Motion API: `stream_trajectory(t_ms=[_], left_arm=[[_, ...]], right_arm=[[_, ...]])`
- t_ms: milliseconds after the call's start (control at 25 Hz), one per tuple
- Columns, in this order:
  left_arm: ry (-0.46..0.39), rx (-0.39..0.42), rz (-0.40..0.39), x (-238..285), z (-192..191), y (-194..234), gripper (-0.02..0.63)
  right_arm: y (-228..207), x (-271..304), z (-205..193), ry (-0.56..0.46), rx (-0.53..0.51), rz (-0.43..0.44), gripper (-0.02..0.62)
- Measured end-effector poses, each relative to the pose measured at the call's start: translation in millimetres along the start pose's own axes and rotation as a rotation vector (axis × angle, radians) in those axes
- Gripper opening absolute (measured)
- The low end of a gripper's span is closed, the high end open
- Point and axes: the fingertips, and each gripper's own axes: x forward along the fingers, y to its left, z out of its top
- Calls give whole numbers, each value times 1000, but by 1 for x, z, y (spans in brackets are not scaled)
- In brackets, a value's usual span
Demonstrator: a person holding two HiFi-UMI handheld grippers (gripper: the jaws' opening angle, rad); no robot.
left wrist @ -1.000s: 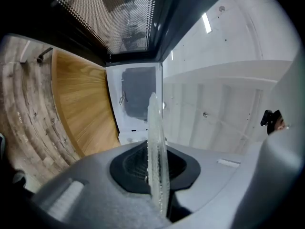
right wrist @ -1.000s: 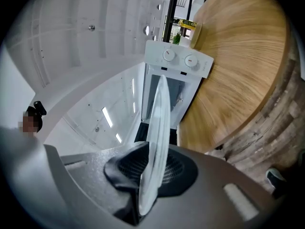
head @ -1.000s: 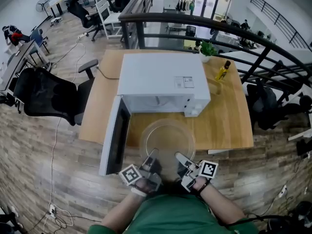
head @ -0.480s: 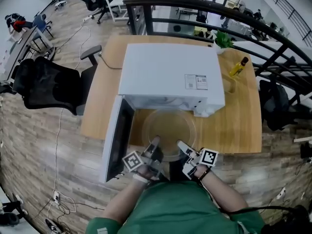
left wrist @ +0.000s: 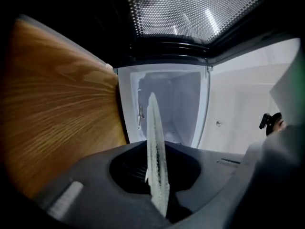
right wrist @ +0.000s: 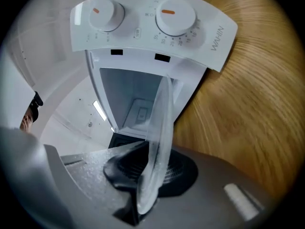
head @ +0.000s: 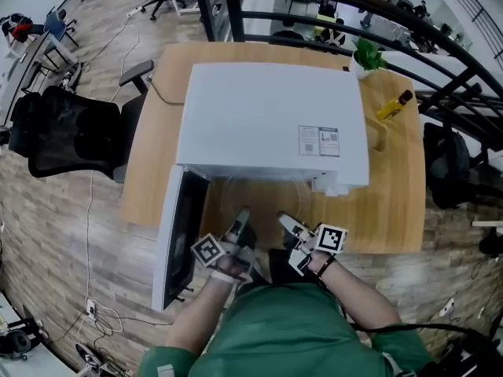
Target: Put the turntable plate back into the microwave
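Observation:
The white microwave stands on the wooden table with its door swung open to the left. The clear glass turntable plate is held level at the cavity mouth, mostly hidden under the microwave's top. My left gripper is shut on the plate's near rim, and my right gripper is shut on it just to the right. In the left gripper view the plate rim shows edge-on between the jaws of the left gripper, facing the cavity. In the right gripper view the plate sits in the right gripper, below the control panel.
A yellow bottle and a small potted plant stand on the table's far right. A black office chair is left of the table. A dark railing runs behind. The door's mesh window hangs close by the left gripper.
Both grippers have carried the plate forward and down towards the microwave. The plate, fully visible in front of the opening before, is now mostly hidden under the microwave's top.

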Motion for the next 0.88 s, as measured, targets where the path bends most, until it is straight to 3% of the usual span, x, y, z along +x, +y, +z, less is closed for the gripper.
stream_trajectory(t_ms=[880], left_arm=[[-38, 26, 36, 41, 48, 30, 37]], right_arm=[[-36, 53, 36, 14, 34, -48, 57]])
